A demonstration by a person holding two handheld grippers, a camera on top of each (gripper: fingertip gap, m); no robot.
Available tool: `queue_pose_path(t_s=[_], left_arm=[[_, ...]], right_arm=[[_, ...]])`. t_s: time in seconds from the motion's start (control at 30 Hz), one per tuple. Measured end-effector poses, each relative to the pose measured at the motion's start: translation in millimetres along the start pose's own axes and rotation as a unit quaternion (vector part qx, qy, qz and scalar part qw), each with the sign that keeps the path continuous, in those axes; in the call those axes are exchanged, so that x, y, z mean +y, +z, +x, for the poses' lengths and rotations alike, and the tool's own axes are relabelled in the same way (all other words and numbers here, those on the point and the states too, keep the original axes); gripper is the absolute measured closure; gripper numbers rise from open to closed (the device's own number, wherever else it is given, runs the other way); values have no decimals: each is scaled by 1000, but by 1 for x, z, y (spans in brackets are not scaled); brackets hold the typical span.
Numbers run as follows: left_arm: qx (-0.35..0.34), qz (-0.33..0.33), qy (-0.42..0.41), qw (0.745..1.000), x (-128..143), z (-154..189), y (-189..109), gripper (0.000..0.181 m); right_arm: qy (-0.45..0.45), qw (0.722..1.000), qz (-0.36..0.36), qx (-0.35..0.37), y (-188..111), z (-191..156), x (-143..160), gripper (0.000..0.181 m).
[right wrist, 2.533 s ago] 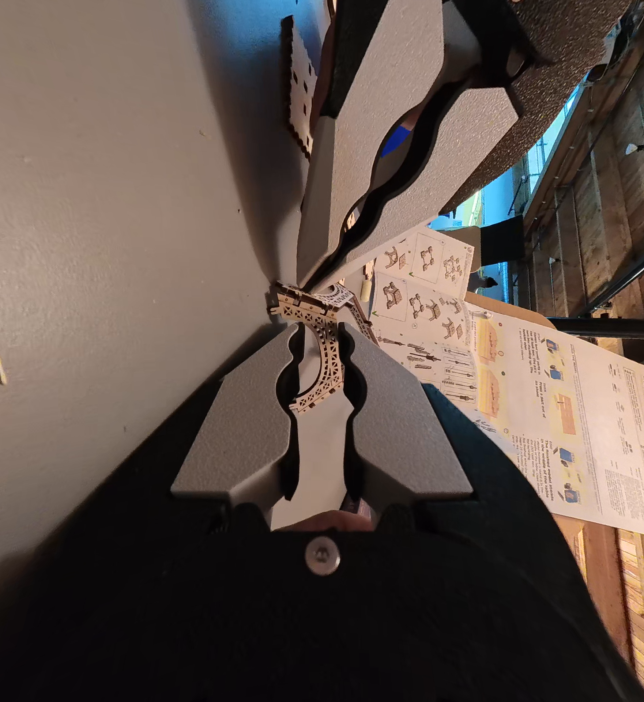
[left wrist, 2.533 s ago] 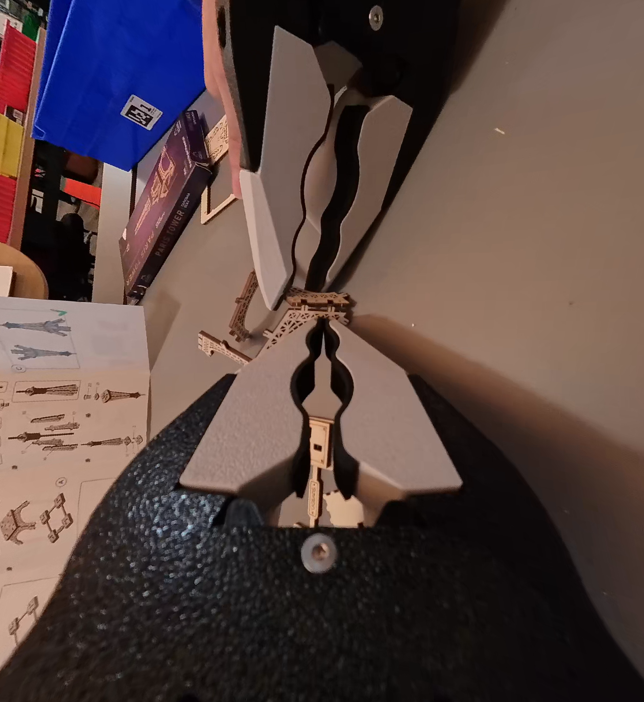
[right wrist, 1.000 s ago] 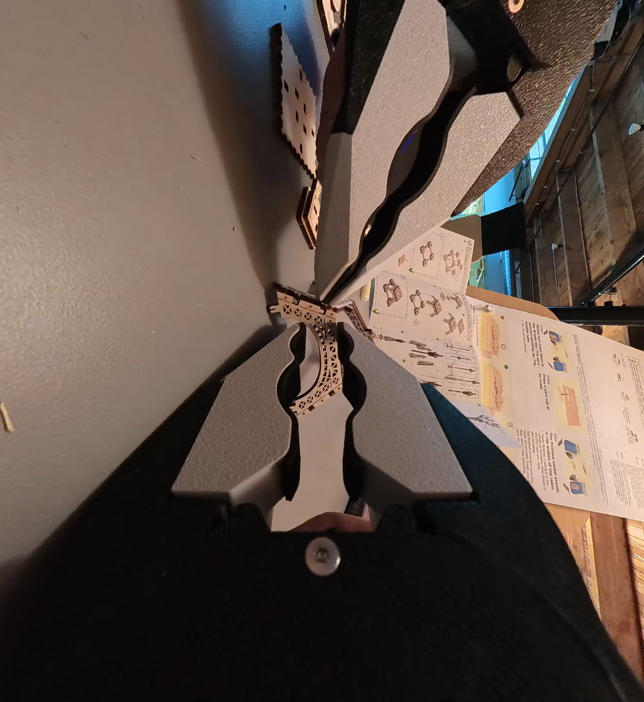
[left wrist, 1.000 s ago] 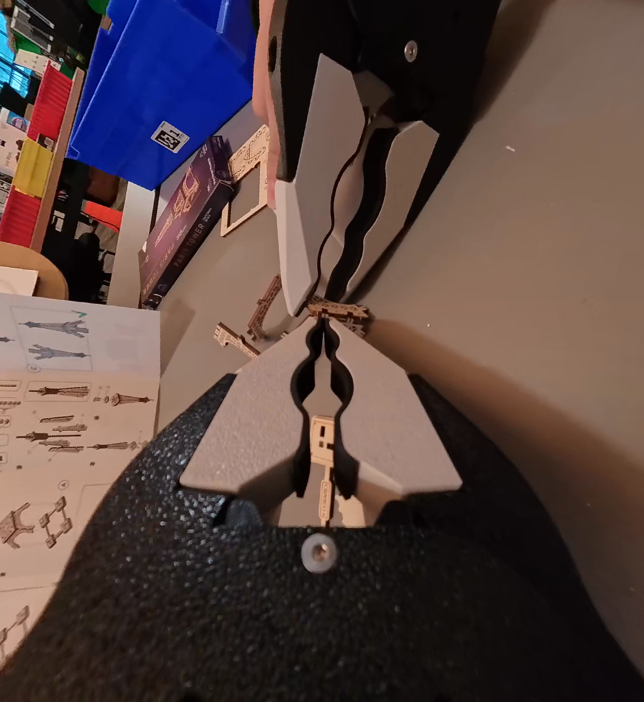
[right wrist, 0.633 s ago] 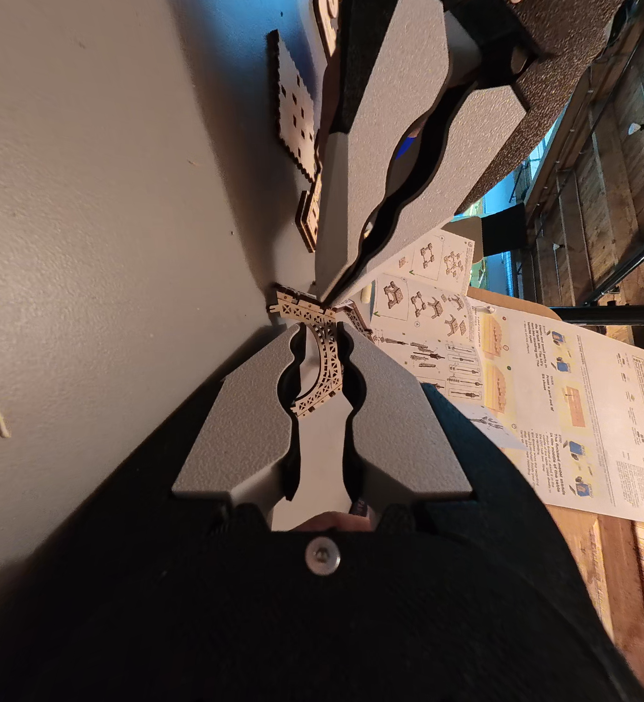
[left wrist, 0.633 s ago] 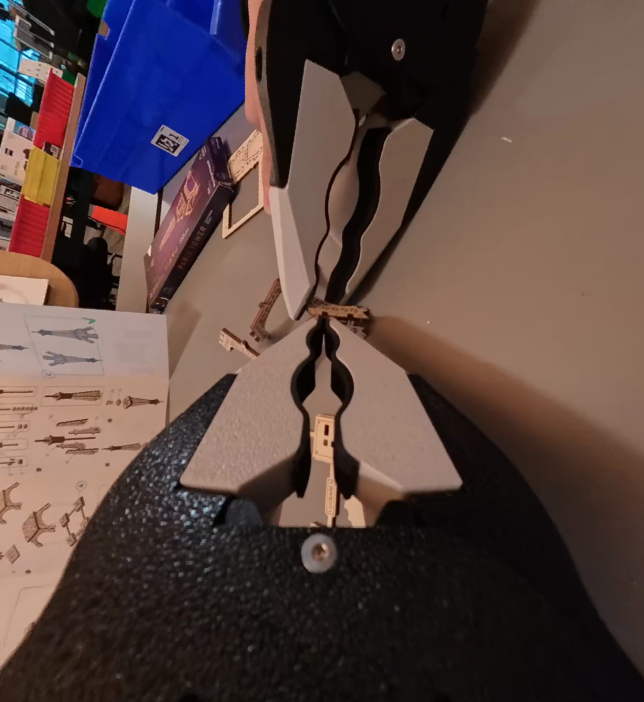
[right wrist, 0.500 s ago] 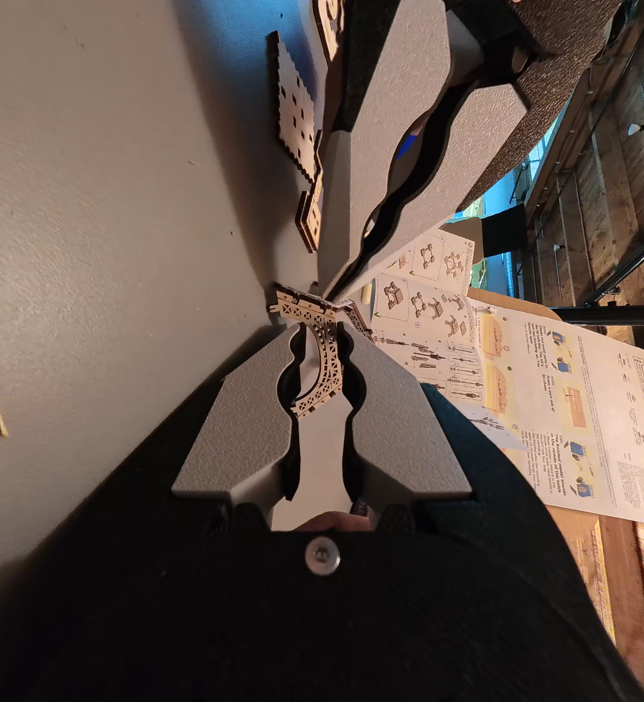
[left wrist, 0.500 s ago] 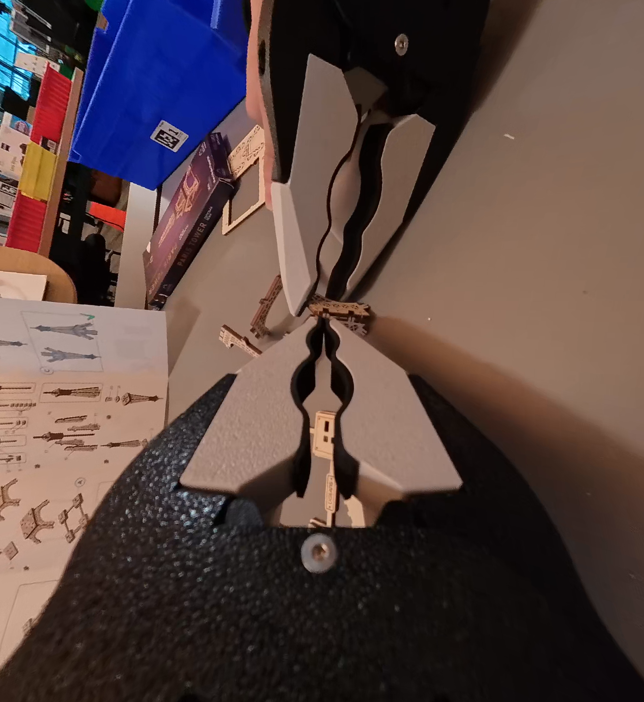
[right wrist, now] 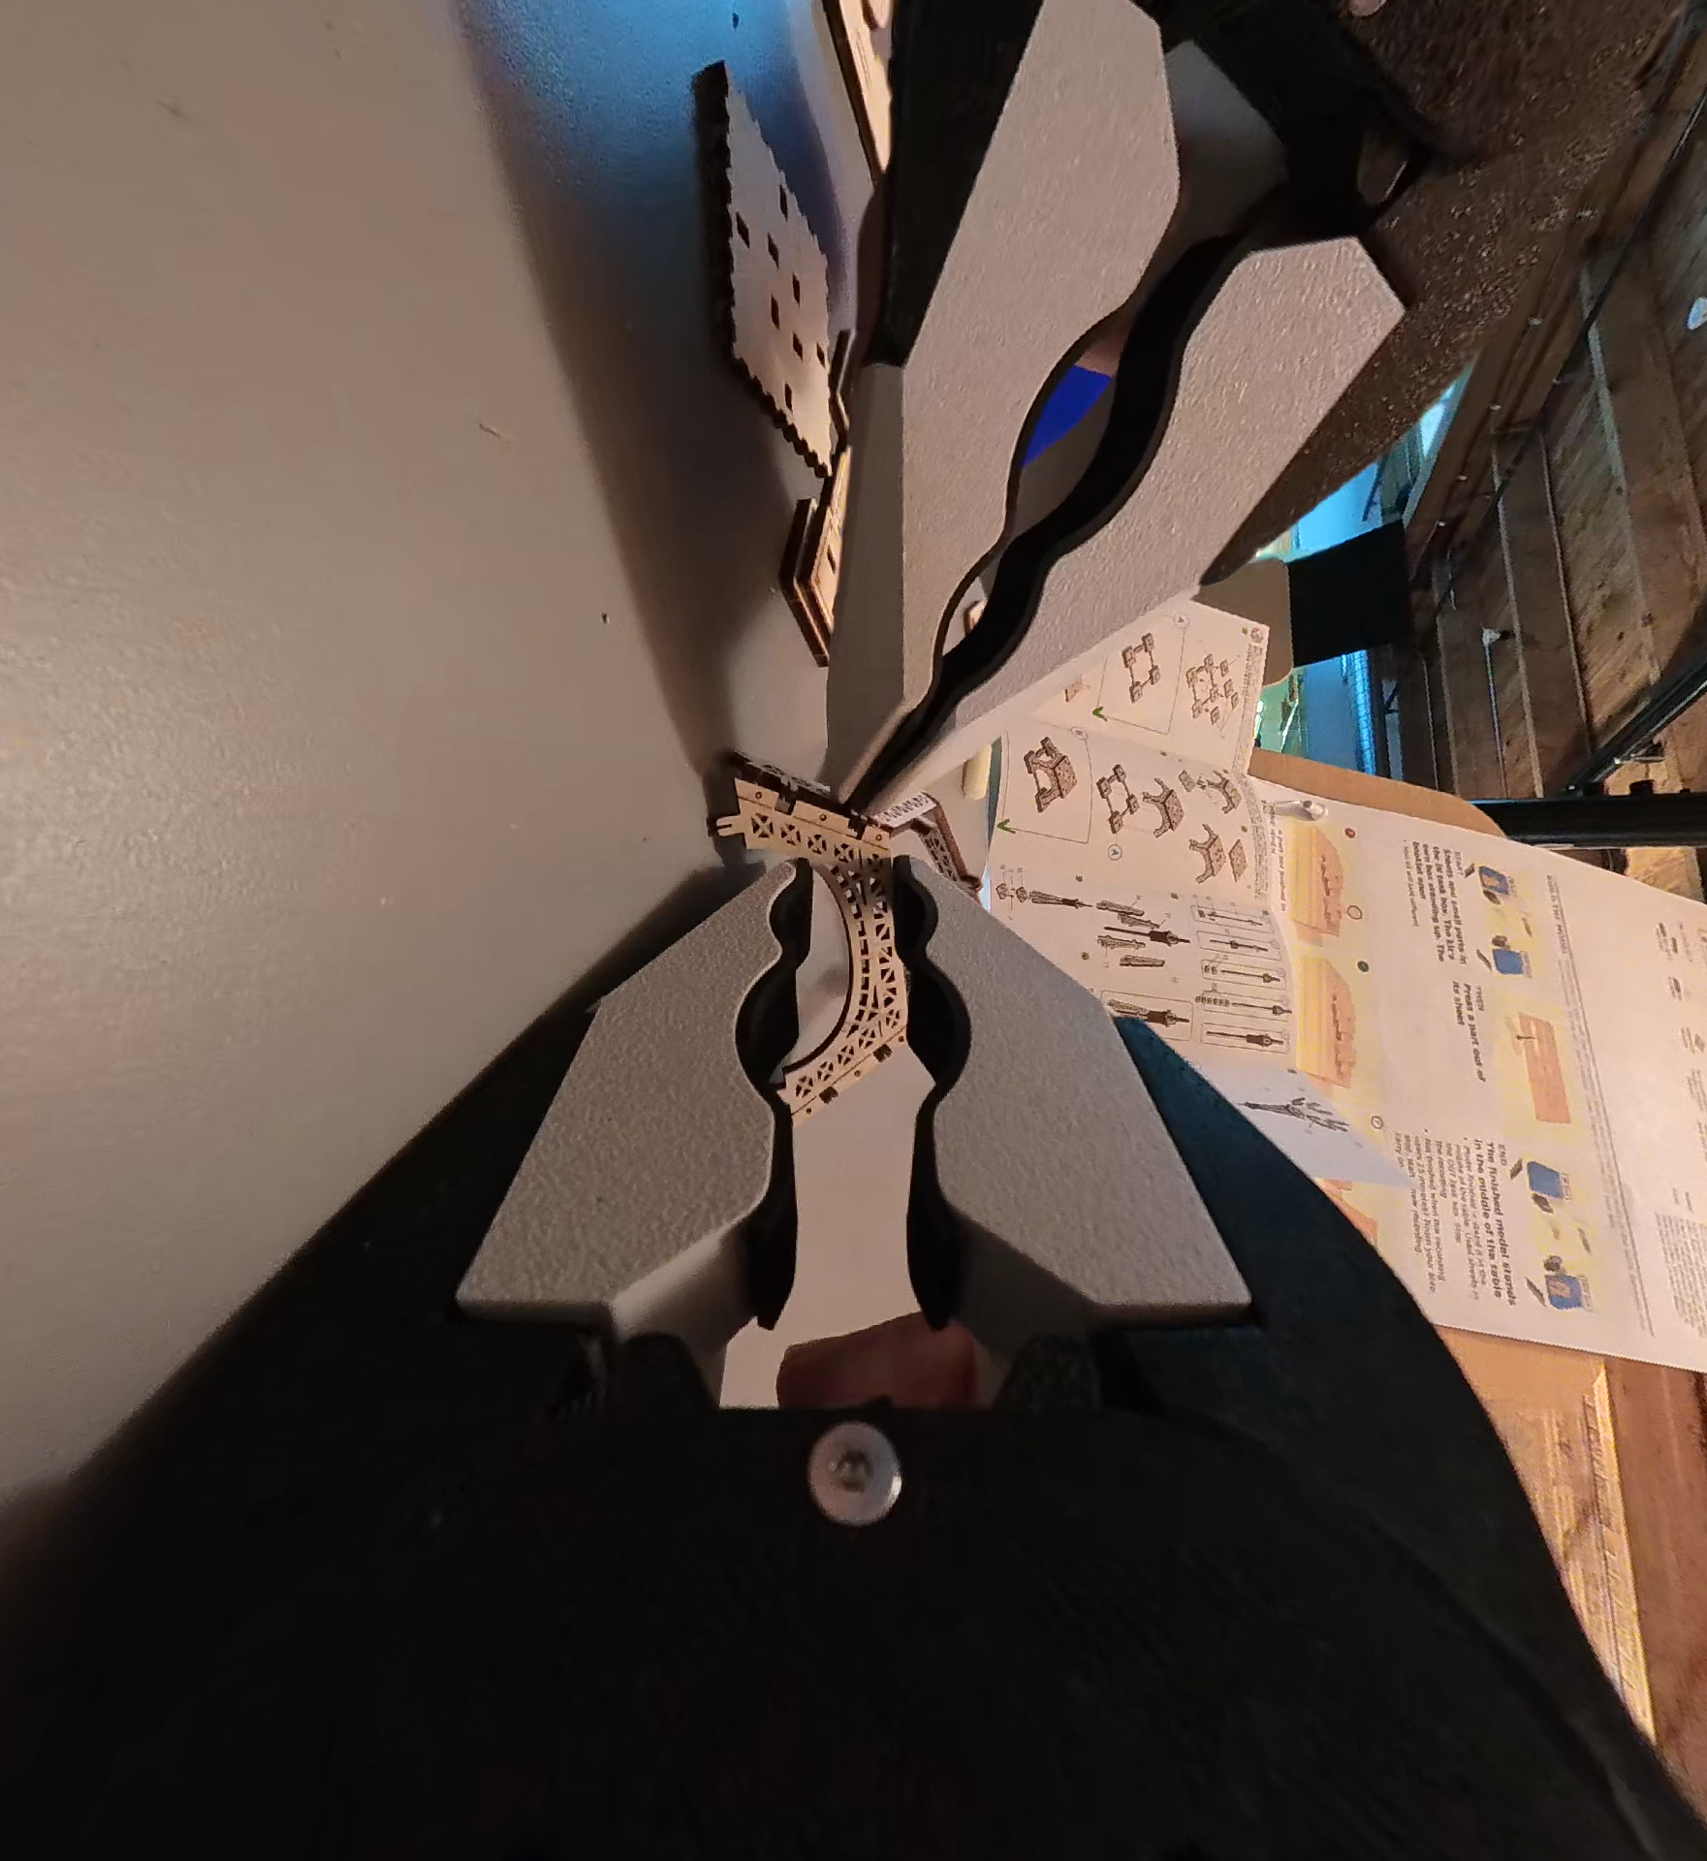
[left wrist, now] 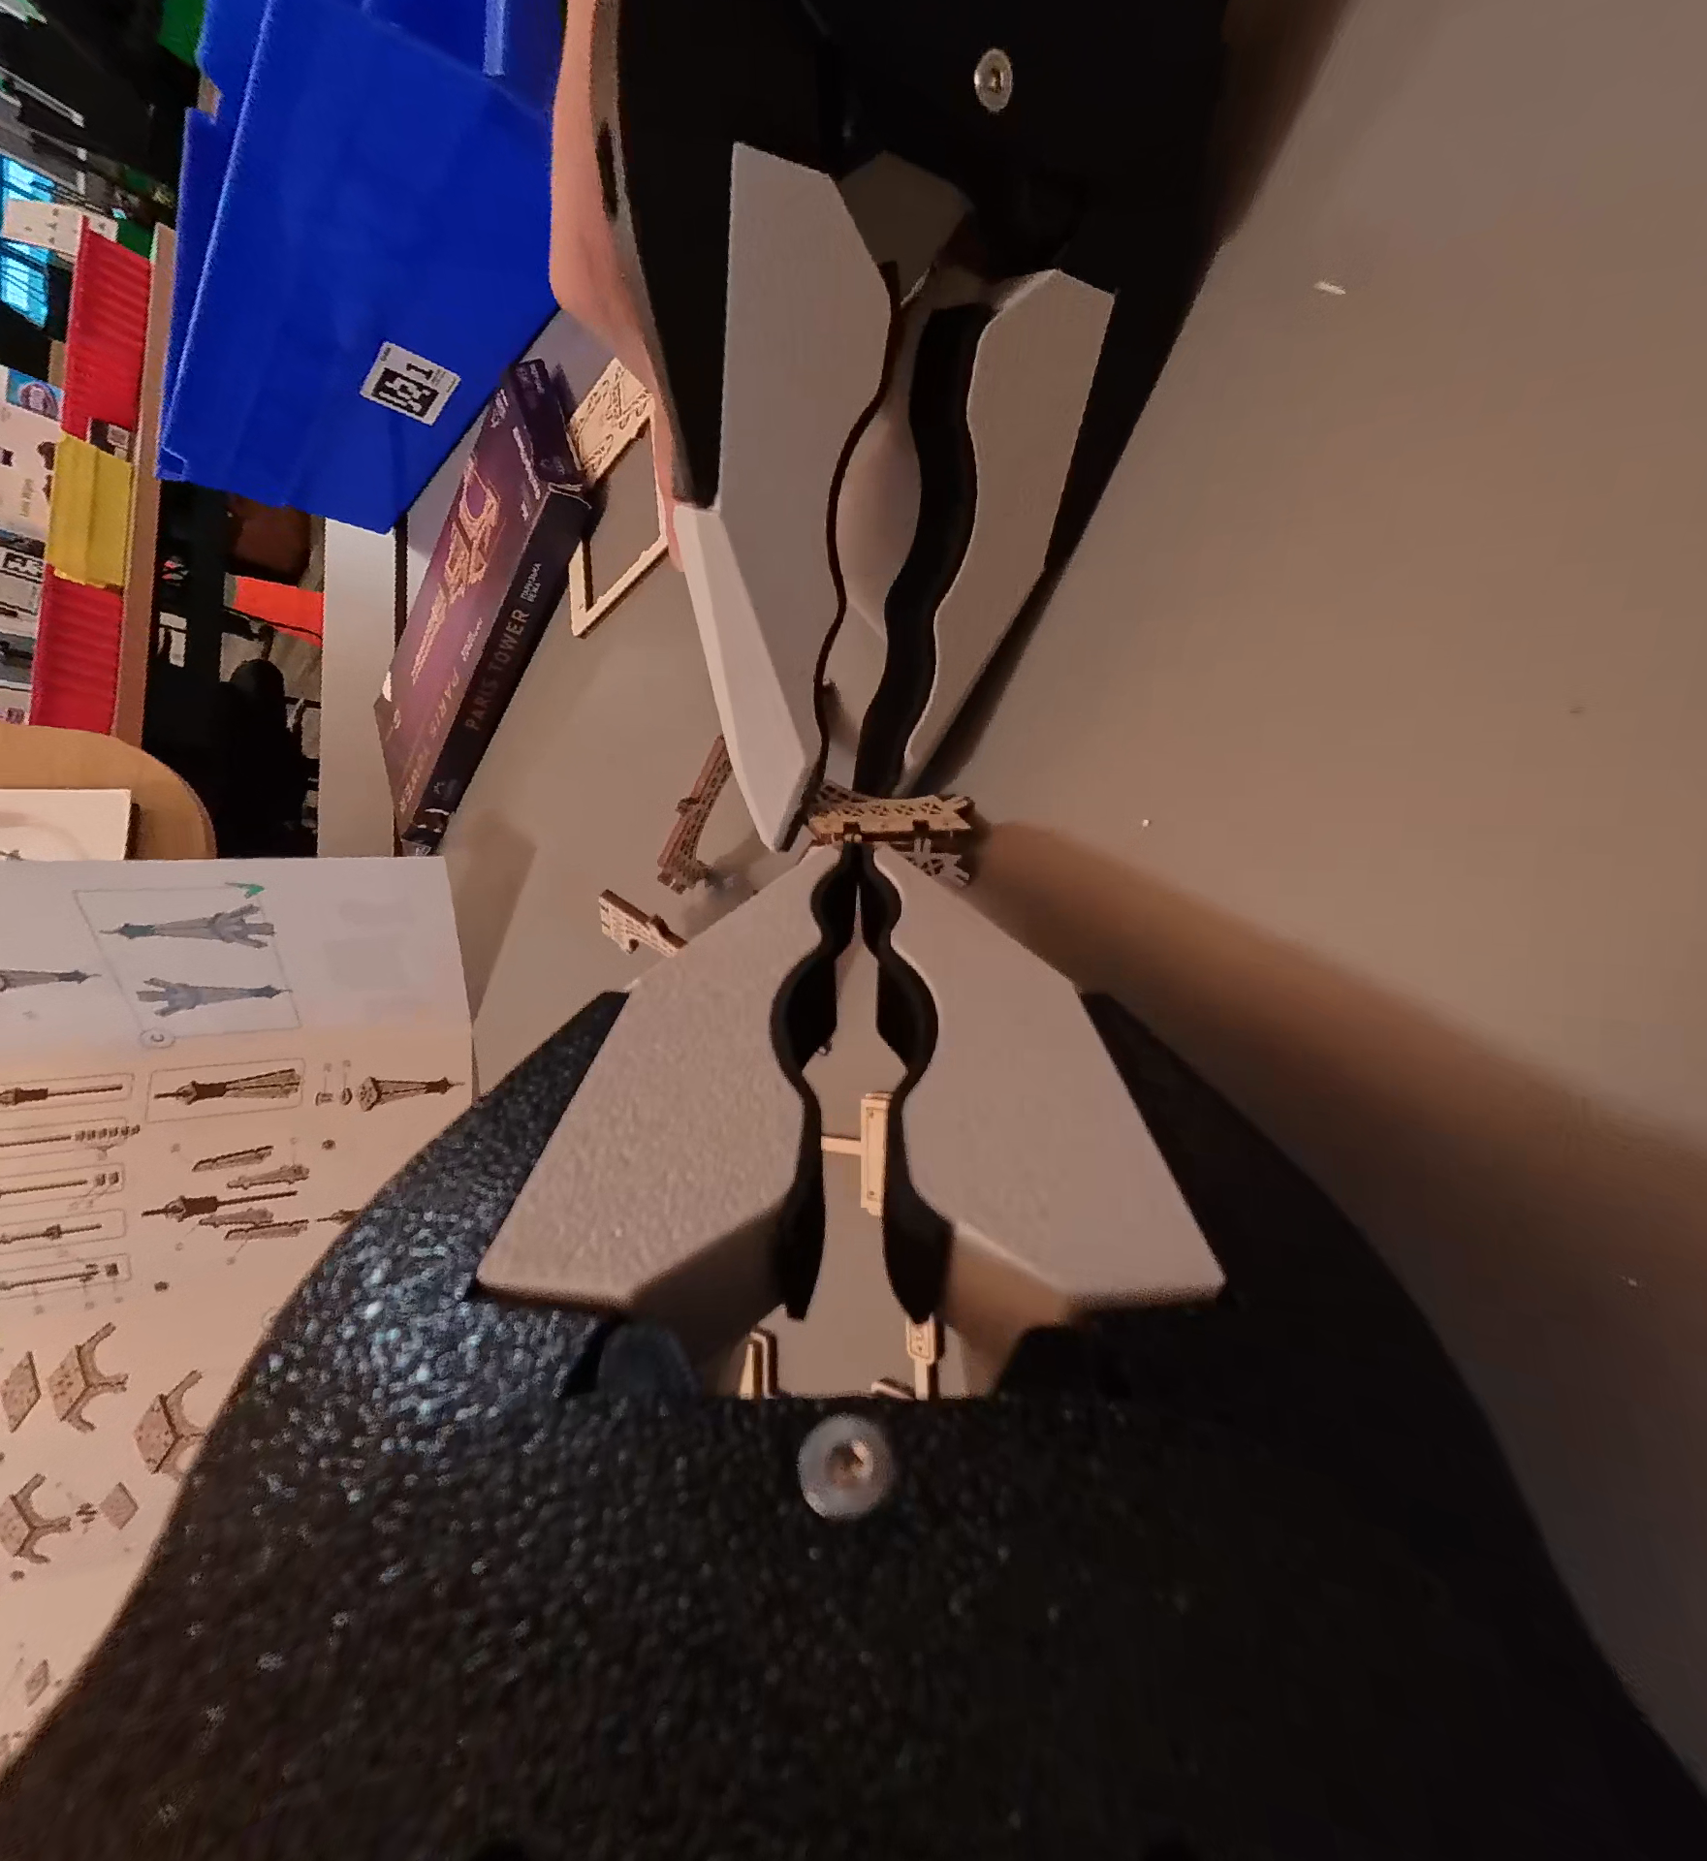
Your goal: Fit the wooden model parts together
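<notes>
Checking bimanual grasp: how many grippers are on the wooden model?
2. The left gripper pinches the wooden model at its top edge; the right gripper is shut on its curved lattice leg. Contact is partly hidden.

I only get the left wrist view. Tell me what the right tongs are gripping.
Observer: The right tongs are shut on a curved lattice leg that runs back between the fingers.
Operator: Report where its far end goes.
Observer: It meets a lattice crosspiece pinched at the tip of the left tongs.
Operator: Name anything loose behind the left tongs.
Observer: A square perforated wooden plate lies flat on the grey table.
</notes>
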State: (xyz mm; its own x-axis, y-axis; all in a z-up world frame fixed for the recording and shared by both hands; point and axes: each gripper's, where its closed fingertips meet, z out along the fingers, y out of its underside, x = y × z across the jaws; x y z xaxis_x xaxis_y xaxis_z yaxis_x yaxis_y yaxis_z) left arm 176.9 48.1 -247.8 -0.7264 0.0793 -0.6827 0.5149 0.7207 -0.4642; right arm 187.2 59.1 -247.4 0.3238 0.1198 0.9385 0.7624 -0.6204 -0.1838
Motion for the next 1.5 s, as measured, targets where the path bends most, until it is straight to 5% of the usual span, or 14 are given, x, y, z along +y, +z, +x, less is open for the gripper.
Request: queue_pose_path(t_s=[1.5], left_arm=[[14,4,-70,997,6,12,0,181]], right_arm=[[4,1000,-28,5,1,-1,4,168]])
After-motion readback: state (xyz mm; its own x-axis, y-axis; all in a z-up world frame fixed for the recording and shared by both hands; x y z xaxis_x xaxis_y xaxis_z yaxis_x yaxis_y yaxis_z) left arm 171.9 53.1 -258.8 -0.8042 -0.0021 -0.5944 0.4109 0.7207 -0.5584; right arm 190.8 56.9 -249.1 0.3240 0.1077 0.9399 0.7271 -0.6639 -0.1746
